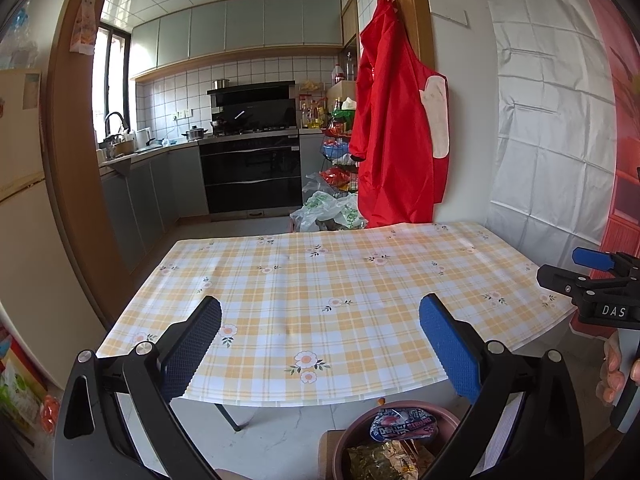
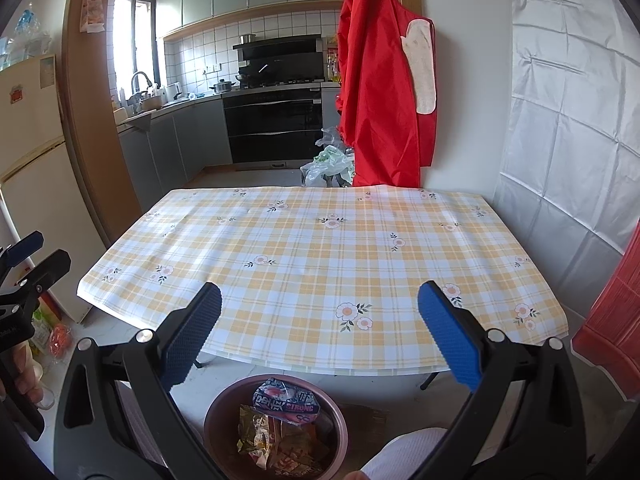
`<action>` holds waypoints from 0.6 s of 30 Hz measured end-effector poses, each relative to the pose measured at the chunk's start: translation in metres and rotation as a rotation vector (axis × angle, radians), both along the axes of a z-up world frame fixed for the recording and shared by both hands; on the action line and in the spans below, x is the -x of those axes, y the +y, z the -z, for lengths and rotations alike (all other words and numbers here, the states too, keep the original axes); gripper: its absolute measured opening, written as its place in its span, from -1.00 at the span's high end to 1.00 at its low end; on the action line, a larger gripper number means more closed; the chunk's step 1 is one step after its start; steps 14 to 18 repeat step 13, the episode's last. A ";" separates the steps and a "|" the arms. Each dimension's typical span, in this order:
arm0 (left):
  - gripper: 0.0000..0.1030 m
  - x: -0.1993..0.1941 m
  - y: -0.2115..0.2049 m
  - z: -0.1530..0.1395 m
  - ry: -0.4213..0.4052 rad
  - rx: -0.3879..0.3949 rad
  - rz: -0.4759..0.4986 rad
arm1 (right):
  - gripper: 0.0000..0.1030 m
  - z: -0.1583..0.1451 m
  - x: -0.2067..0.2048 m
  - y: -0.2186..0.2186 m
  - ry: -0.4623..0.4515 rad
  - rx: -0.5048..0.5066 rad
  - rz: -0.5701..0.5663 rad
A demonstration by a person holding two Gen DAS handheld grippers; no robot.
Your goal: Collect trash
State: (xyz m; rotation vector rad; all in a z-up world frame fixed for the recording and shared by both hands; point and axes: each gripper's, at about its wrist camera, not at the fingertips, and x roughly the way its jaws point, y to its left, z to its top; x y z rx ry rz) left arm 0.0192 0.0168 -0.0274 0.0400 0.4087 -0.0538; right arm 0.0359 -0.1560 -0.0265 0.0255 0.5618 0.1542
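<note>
A brown round bin [image 2: 216, 420] stands on the floor in front of the table and holds several crumpled snack wrappers [image 2: 286, 398]. It also shows in the left wrist view [image 1: 340, 440], with wrappers [image 1: 402, 424] inside. My right gripper [image 2: 320, 340] is open and empty, above the bin at the table's near edge. My left gripper [image 1: 320, 344] is open and empty, to the left of the bin. The table with the yellow checked floral cloth [image 2: 320, 248] bears no trash in view. Each gripper shows at the edge of the other's view.
A red apron [image 2: 380, 92] hangs on the wall behind the table. Plastic bags [image 2: 328, 162] lie on the kitchen floor beyond. A fridge [image 2: 36, 184] stands at the left, a red cabinet [image 2: 616, 320] at the right.
</note>
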 end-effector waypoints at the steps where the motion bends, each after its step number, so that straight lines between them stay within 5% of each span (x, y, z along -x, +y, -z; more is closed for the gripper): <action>1: -0.88 0.000 -0.001 0.000 0.000 0.000 0.000 | -0.88 0.000 0.000 0.000 0.000 0.000 0.000; 18: -0.89 -0.001 0.002 0.000 0.010 0.000 -0.012 | -0.88 0.001 0.000 -0.001 0.002 0.002 0.001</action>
